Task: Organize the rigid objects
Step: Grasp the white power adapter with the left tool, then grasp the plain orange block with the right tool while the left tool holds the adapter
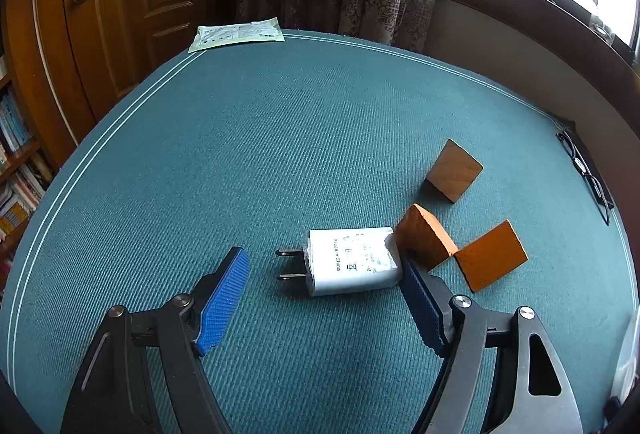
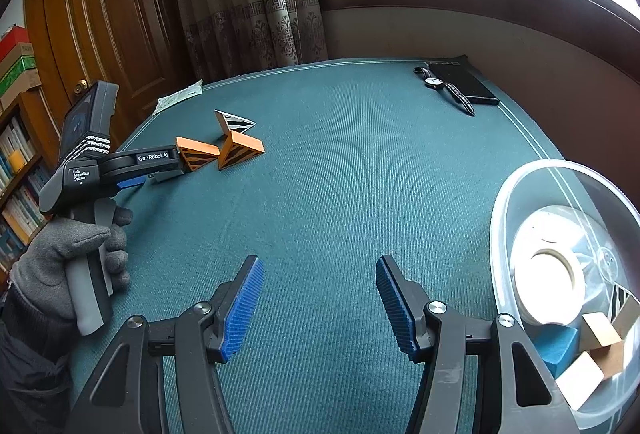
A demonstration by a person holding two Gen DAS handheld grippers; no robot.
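A white charger plug (image 1: 352, 262) lies on the green tablecloth (image 1: 280, 138), prongs pointing left. My left gripper (image 1: 322, 258) is open around it. The right fingertip (image 1: 406, 266) is at the plug's end, and the left pad (image 1: 224, 298) stands clear of the prongs. Three orange wedge blocks (image 1: 454, 170) (image 1: 424, 238) (image 1: 490, 254) sit just right of the plug. In the right wrist view my right gripper (image 2: 320, 266) hangs open over bare cloth with nothing between its fingers. A clear bowl (image 2: 520, 186) to its right holds a tape roll (image 2: 548, 274), a blue block (image 2: 558, 346) and wooden blocks.
A grey gloved hand (image 2: 68, 254) holds the left gripper at the table's left side. A watch (image 2: 444, 86) and a black flat case (image 2: 468, 82) lie at the far right corner, glasses (image 1: 586, 170) by the right edge, and a paper packet (image 1: 238, 34) at the far edge.
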